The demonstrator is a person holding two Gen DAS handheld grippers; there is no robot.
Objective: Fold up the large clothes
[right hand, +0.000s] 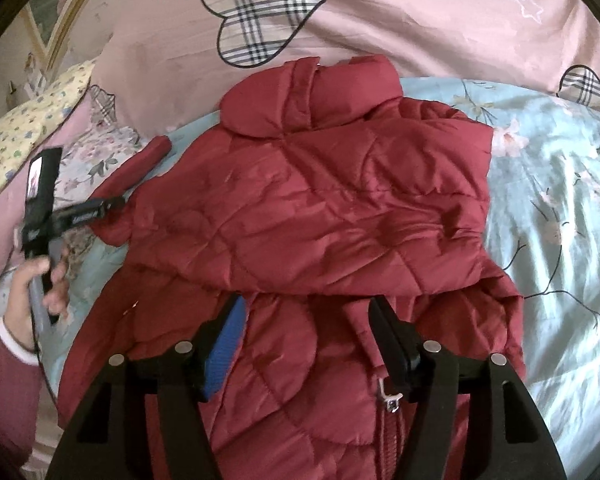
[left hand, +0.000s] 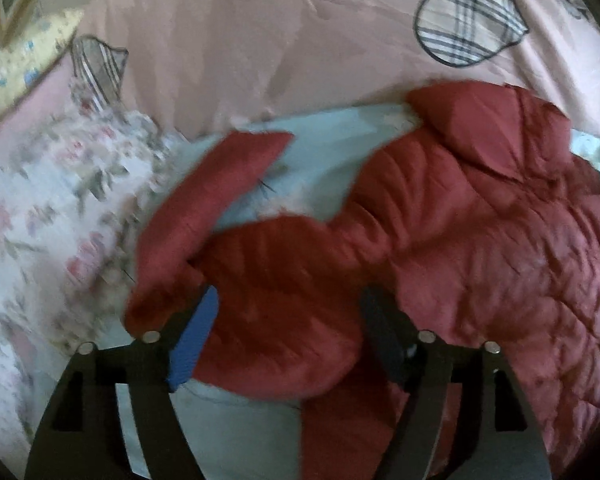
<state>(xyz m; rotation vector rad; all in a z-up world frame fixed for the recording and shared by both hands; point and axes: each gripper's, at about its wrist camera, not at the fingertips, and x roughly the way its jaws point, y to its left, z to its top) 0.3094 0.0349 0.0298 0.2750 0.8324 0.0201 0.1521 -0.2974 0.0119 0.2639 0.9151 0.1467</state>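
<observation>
A dark red quilted puffer jacket (right hand: 320, 208) lies on the bed with its collar (right hand: 312, 92) toward the far side and its upper part folded over the lower. In the left wrist view one sleeve (left hand: 220, 184) bends away to the left of the jacket (left hand: 480, 240). My left gripper (left hand: 288, 300) stands open low over the sleeve's puffy base, and the red fabric bulges between the spread jaws. My right gripper (right hand: 306, 304) is open over the jacket's lower front, near the zipper pull (right hand: 390, 398). A hand (right hand: 40, 284) holds the left gripper at the left of the right wrist view.
The light blue floral sheet (right hand: 560, 220) shows on both sides of the jacket. A pink duvet with plaid hearts (right hand: 256, 20) is bunched along the far side. A floral pillow (left hand: 40, 220) and a yellow pillow (left hand: 24, 60) lie at the left.
</observation>
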